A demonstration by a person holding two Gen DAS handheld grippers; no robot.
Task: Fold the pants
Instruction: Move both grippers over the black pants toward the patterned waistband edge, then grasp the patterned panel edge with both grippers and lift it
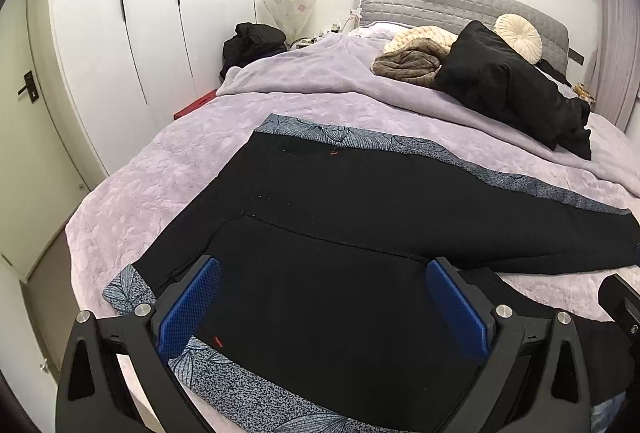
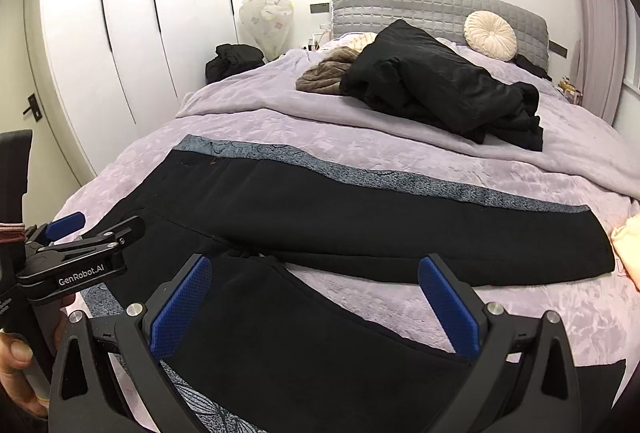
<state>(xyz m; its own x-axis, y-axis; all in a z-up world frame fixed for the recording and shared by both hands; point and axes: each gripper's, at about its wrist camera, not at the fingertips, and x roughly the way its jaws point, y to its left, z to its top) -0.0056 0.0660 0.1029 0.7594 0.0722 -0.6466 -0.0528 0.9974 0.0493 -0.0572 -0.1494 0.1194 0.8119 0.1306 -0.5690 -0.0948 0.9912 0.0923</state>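
Observation:
Black pants (image 1: 340,201) (image 2: 360,217) with a grey-blue patterned side stripe (image 1: 520,179) lie flat on the lilac bedspread (image 1: 160,169) (image 2: 520,305). The waist is to the left and the two legs spread apart toward the right. My left gripper (image 1: 324,269) is open above the near leg close to the hip, nothing between its blue pads (image 1: 188,309). It also shows at the left edge of the right wrist view as the left gripper (image 2: 100,223). My right gripper (image 2: 316,265) is open over the near leg, just right of the crotch, holding nothing.
A black jacket (image 2: 440,85), a brown knit (image 2: 324,73) and a round cream cushion (image 2: 490,35) lie by the grey headboard (image 2: 400,5). White wardrobe doors (image 1: 160,13) stand on the left. A peach cloth (image 2: 628,249) sits at the bed's right edge. A hand (image 2: 20,373) holds the left gripper.

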